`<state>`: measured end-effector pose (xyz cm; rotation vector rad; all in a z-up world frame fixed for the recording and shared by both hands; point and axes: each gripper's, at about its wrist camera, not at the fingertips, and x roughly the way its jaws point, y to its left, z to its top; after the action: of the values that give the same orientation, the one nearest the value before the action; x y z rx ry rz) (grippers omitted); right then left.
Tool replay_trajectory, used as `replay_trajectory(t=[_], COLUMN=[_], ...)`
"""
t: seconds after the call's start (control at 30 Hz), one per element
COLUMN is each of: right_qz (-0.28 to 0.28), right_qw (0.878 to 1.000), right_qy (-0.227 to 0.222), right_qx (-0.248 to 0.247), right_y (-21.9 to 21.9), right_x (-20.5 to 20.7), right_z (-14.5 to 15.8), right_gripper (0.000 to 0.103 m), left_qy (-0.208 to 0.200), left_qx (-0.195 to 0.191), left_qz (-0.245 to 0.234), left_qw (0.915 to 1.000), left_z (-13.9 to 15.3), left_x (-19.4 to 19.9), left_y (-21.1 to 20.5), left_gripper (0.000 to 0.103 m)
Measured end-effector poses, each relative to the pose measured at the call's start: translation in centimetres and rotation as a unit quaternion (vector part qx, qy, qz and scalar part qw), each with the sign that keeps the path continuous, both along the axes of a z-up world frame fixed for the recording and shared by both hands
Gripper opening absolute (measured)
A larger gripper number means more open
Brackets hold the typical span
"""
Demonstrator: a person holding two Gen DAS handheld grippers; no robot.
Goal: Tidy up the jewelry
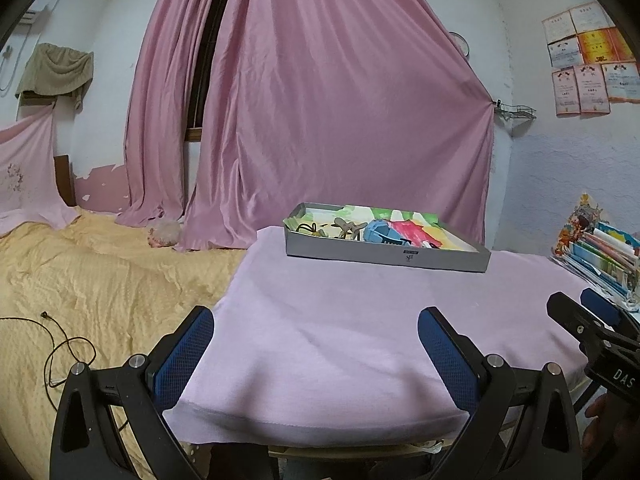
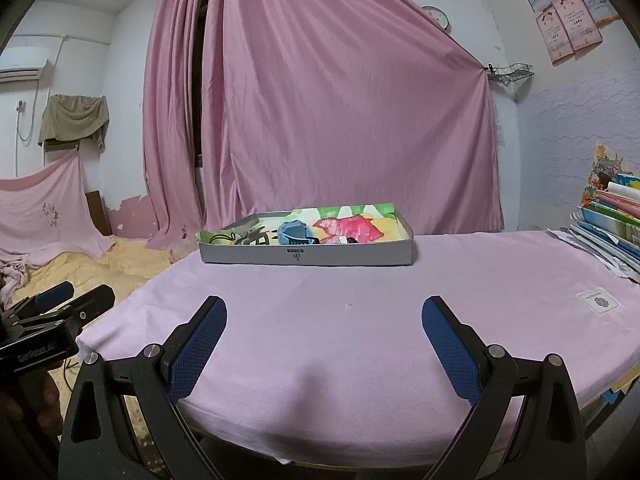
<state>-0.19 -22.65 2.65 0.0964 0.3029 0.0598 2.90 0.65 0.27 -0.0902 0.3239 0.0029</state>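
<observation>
Pink curtain (image 1: 328,92) hung across the back wall, gathered at its right edge beside a small wire shelf (image 1: 516,111). Certificates (image 1: 584,60) pinned high on the right wall. Round clock (image 2: 437,16) half hidden behind the curtain's top edge. Olive cloth (image 1: 56,68) draped on the left wall, above a pale pink sheet (image 1: 28,176). Yellow bedspread (image 1: 100,280) at left, with a thin black cable (image 1: 64,348) lying loose on it. Stack of books (image 2: 612,220) at far right. Air conditioner (image 2: 22,70) high on the left wall.
</observation>
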Motion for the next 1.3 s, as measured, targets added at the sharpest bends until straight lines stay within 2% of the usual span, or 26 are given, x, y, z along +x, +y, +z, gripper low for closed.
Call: replay_trajectory(t=[1.3], right_qz=[0.0], right_qw=[1.0], right_qy=[0.007], right_qx=[0.006], right_y=[0.16], right_x=[0.86], right_z=[-0.1], right_gripper=[0.096], left_qy=[0.006], left_qx=[0.003], left_qz=[-0.003], left_qw=[1.0], left_z=[-0.3], left_x=[0.36], left_y=[-0.25], left_gripper=[0.103])
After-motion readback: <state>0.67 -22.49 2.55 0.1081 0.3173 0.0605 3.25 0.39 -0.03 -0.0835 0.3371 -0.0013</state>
